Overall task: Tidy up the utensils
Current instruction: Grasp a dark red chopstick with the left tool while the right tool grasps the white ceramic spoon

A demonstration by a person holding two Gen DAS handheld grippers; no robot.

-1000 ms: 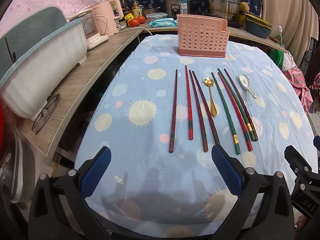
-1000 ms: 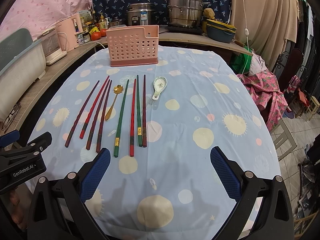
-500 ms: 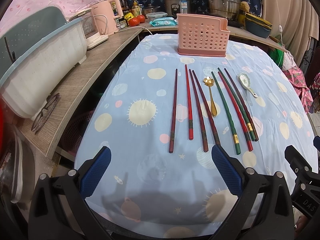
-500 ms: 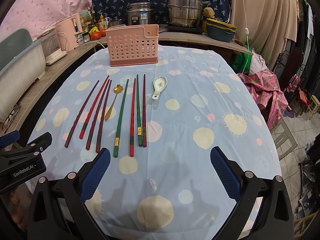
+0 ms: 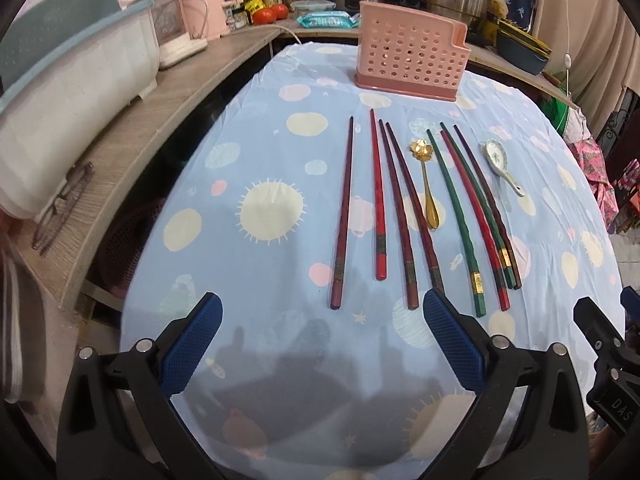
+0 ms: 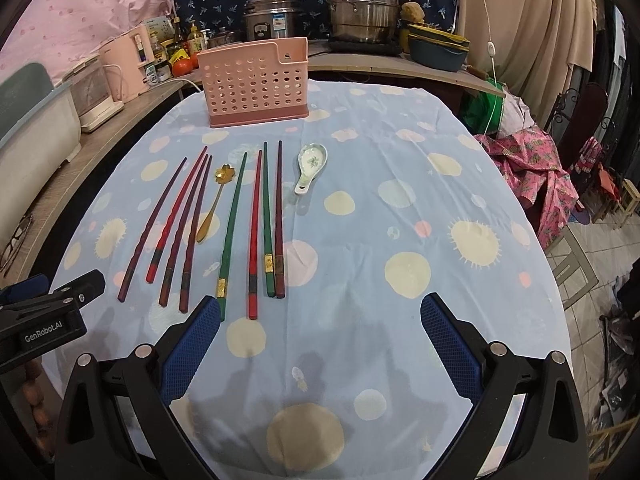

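A pink perforated utensil holder [image 5: 412,68] [image 6: 256,84] stands at the far end of the blue dotted tablecloth [image 5: 260,160]. Several red, maroon and green chopsticks [image 5: 378,200] [image 6: 230,232] lie side by side in front of it. A gold spoon [image 5: 426,184] [image 6: 212,204] lies among them and a white ceramic spoon [image 5: 500,160] [image 6: 310,166] lies at their right. My left gripper [image 5: 322,340] is open and empty just short of the chopsticks' near ends. My right gripper [image 6: 320,340] is open and empty, to the right of them.
A wooden counter [image 5: 160,120] runs along the left with a pale tub [image 5: 68,92], glasses [image 5: 60,208], a pink kettle [image 5: 200,0] and tomatoes [image 5: 272,12]. Steel pots [image 6: 360,4] stand behind the table. Pink cloth [image 6: 532,160] hangs at the right.
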